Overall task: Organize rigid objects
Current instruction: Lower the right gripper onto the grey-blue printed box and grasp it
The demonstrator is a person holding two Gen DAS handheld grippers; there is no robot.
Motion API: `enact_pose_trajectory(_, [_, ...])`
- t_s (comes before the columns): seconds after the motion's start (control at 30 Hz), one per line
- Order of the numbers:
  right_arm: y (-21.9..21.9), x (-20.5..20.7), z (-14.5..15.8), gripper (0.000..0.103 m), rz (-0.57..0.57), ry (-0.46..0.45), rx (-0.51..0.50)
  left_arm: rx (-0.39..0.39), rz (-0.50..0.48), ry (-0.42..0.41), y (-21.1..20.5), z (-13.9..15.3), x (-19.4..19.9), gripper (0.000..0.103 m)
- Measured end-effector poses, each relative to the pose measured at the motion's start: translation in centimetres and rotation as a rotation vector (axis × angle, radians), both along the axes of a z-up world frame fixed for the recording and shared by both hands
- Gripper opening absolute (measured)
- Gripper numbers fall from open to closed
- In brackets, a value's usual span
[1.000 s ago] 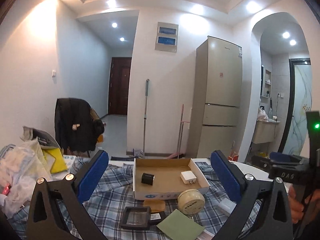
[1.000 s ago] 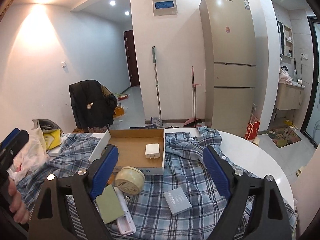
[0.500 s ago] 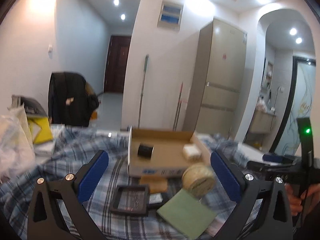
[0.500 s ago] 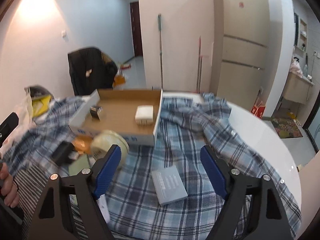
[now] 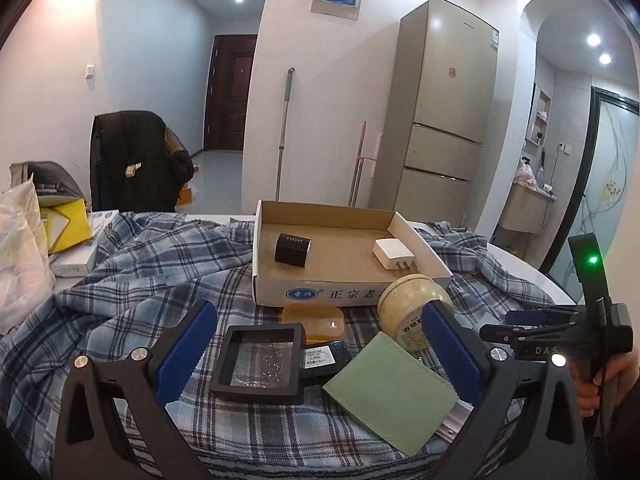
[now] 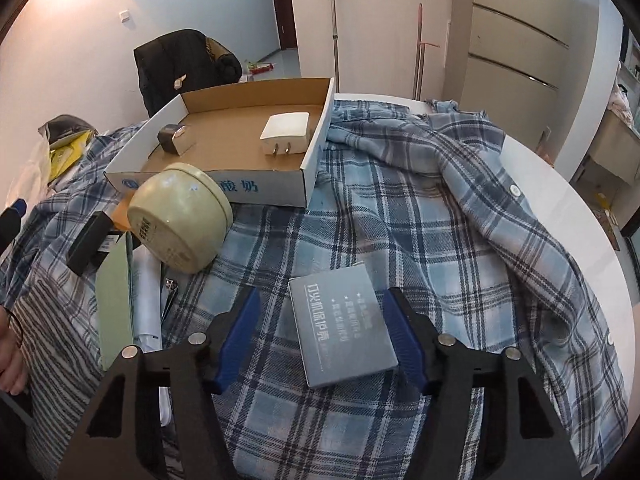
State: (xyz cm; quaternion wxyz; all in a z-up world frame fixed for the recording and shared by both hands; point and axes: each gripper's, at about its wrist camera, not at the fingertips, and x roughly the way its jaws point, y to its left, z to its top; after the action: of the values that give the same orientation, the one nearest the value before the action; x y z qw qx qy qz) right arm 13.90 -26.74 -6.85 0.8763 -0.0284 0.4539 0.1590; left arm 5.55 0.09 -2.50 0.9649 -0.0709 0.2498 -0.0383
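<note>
A rumpled blue plaid shirt (image 6: 420,208) covers most of the round white desk (image 6: 560,184), and the loose things lie on its folds. At the far middle sits a shallow cardboard tray (image 6: 312,160) with white outer walls and a brown floor; inside it a small black cube adapter (image 5: 293,249) lies to the left and a white plug charger (image 6: 285,133) to the right, well apart.

Just in front of the tray's near wall a round cream tin (image 6: 181,216) lies tipped on its side, with an amber translucent bar (image 5: 313,317) to its left. Nearer still are a square black box with a clear lid (image 5: 259,358), a flat pale green card (image 5: 390,384) and a white oblong piece half hidden under the card.

The right gripper (image 6: 322,332) points steeply down at a flat grey rectangular box (image 6: 342,322) with printed lettering. The box lies on the shirt between the blue pads; the jaws are closing, the right pad looks about at the box's edge and the left pad stands clear of it, so nothing is gripped.

The left gripper (image 5: 316,350) hangs wide open over the black box and green card, holding nothing.

Only the left view shows the amber bar whole; only the right view shows the grey box. At the far left of the desk are a white plastic bag and yellow packaging.
</note>
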Motion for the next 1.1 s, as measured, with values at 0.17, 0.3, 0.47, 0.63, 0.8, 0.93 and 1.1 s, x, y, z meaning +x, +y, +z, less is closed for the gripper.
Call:
enact_pose_trajectory(0.17, [-0.2,0.5,-1.0,0.063,-0.017,0.038,-0.032,-0.007,0.014,0.026,0.2,-0.2,0.3,0.103])
enact_pose_trajectory(0.3, [-0.1,0.6,-1.4,0.056,-0.016,0.052,-0.038,-0.009,0.013,0.036,0.3,-0.3,0.5,0.103])
enact_pose_trajectory(0.47, [0.2,0.2,-1.2,0.046,-0.019,0.026,-0.066,-0.012,0.020,0.033,0.4,-0.3,0.5,0.103])
enact_pose_trajectory(0.63, [-0.3,-0.5,1.0,0.046,-0.072,-0.028,-0.051,-0.024,0.022,0.016,0.5,-0.1,0.2,0.103])
enact_pose_trajectory(0.8, [0.4,-2.3,2.8,0.047,-0.054,0.015,0.056,-0.033,0.035,0.008,0.8,0.1,0.1,0.103])
enact_pose_trajectory(0.93, [2.4,-3.0,0.7,0.047,-0.063,0.078,0.011,-0.028,0.037,0.001,0.8,0.1,0.0,0.103])
enact_pose_trajectory(1.1, [2.9,-2.8,-1.4,0.047,-0.080,0.120,-0.011,-0.042,0.047,0.009,0.9,0.0,0.0,0.103])
